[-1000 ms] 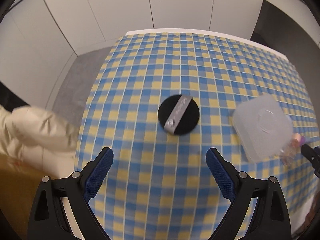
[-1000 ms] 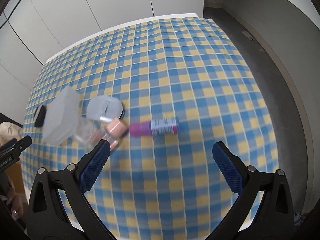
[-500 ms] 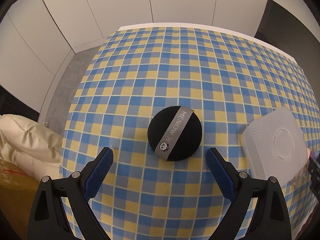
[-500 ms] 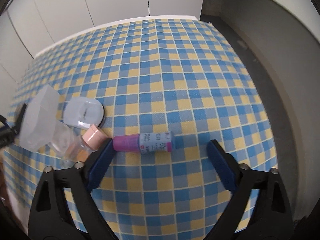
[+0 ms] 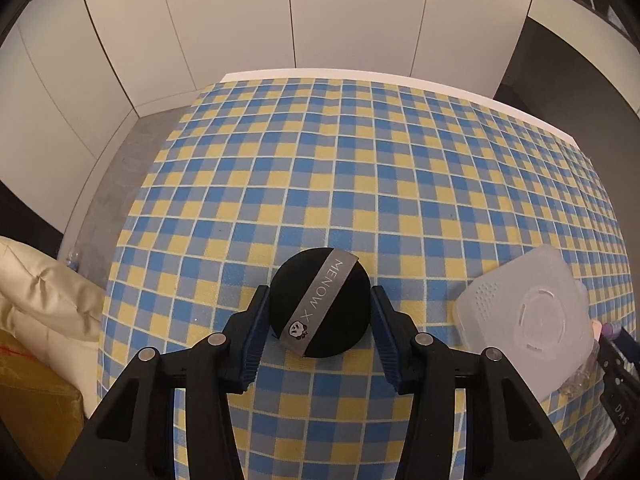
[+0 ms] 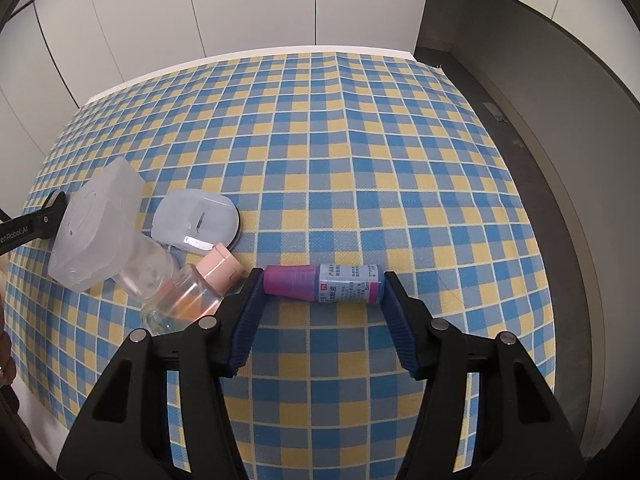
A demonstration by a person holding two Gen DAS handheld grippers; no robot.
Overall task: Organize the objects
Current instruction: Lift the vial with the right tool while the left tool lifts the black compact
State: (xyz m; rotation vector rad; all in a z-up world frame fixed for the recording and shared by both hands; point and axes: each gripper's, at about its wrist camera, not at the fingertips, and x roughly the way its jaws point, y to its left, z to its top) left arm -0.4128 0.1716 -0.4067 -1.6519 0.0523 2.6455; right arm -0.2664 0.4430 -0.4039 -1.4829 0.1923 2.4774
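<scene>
A round black powder puff [image 5: 320, 308] with a grey strap lies on the blue-and-yellow checked tablecloth [image 5: 360, 184]. My left gripper [image 5: 319, 294] is shut on it, with a blue pad against each side. In the right wrist view a small eye-drop bottle [image 6: 340, 288] with a magenta cap lies on its side. My right gripper [image 6: 322, 280] straddles it lengthwise. Its jaws are closing, with one pad at the cap end and one at the base, both touching.
A translucent plastic box [image 6: 96, 232] [image 5: 524, 320], a white oval case [image 6: 196, 224], a clear jar [image 6: 148, 276] and a pink-capped clear bottle [image 6: 188, 296] crowd the space left of the eye-drop bottle. A cream cushion [image 5: 40, 300] and a cardboard box [image 5: 32, 400] sit beyond the table's left edge.
Both grippers came down toward the cloth. The left jaws closed from wide open onto the puff. The right jaws narrowed around the eye-drop bottle.
</scene>
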